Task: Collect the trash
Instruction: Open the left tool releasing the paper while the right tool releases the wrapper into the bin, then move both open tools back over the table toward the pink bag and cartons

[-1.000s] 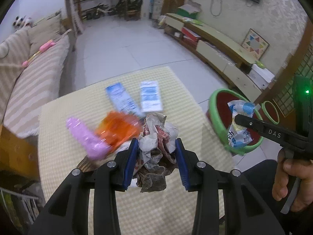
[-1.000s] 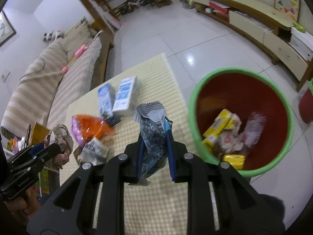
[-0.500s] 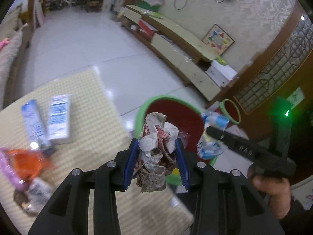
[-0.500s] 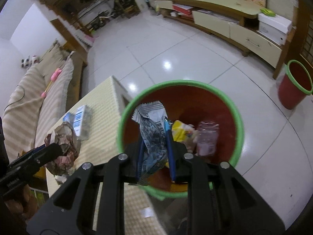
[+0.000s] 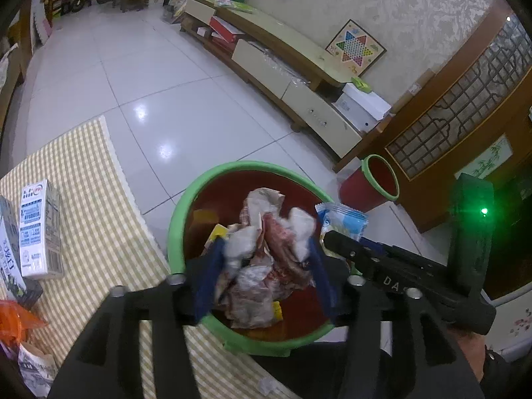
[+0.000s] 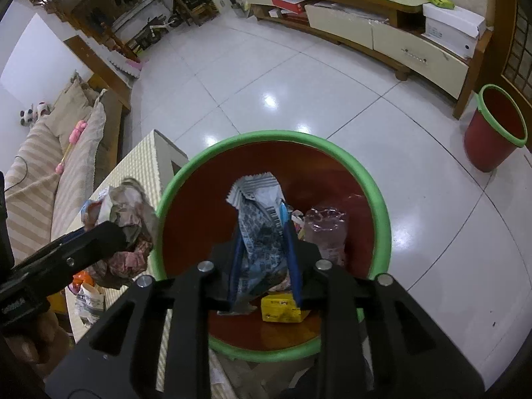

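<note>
2 grippers hang over the same bin, each with a load.

Left wrist view: the left gripper [image 5: 262, 276], low in the centre of the frame, has its blue pads spread wide around a crumpled paper wad [image 5: 266, 259]; the grip looks slack, and whether the pads press the wad I cannot tell for sure. The wad sits over the mouth of the green-rimmed red bin [image 5: 179, 212]. The right gripper [image 5: 335, 237] enters from the right, a blue snack packet [image 5: 342, 221] at its tip. 2 milk cartons [image 5: 40, 232] lie on the checked tablecloth [image 5: 93, 173] at left.

Right wrist view: the right gripper [image 6: 264, 259], bottom centre, is partly open with a printed foil wrapper [image 6: 261, 219] between its pads, directly above the bin [image 6: 382, 219]. The wad [image 6: 128, 219] hangs at the rim's left edge.

To drop cleanly, I judge each load should be centred inside the rim before the fingers spread fully; the wad looks closest to missing.
</note>
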### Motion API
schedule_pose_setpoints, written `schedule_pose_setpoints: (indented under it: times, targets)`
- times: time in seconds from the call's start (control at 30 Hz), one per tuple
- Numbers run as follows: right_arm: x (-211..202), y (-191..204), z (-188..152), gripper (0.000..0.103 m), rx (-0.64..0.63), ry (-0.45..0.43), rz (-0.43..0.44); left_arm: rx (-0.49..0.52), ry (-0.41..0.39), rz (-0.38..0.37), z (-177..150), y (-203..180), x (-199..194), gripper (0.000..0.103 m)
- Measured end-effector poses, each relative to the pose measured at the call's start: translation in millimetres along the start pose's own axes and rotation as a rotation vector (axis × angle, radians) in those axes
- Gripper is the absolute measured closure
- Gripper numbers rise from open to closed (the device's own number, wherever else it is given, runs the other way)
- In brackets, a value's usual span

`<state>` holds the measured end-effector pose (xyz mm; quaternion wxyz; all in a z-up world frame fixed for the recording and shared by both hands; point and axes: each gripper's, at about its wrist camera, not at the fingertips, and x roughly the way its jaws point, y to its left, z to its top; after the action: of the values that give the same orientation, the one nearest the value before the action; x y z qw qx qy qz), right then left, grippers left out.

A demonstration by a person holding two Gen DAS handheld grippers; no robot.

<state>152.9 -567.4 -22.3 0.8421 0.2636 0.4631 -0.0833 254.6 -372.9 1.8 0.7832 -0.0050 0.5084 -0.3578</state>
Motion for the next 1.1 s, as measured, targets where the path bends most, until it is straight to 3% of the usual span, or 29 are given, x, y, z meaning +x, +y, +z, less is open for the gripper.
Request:
schedule_pose_setpoints:
  times: [0.03,0.07,0.17,0.33,0.8,1.1]
  targets:
    - [-0.7,-1.7,-0.2,0.046,0.006,-0.006,-0.005,-0.002,-0.009,0.0,0.1,-0.4,-0.6,0.036]
    - [-2.0,-2.9,-1.1,0.04,0.012,-0.014,-0.013,-0.002,-0.018,0.0,0.4,-0.5,-2.1,0.031]
    - [-3.1,-2.4,-4.4,0.027,0.019,-0.012,-0.024,-0.003,-0.034,0.0,-1.2,0.3,-9.5,0.019]
    - [-10.1,8.3,-9.4,0.008,0.012,-0.019,-0.028,-0.019,-0.07,0.022,-6.7,9.1,-33.8,0.008]
    - [-38.8,92.0,-33.5,0.005,-0.132,-0.049,0.016,-0.157,-0.16,0.139,-55.0,69.7,-134.6,0.008]
    - [-30.1,168.7,-66.9,0.005,-0.252,-0.016,0.063,-0.297,-0.218,0.242,-108.3,139.6,-201.9,0.008]
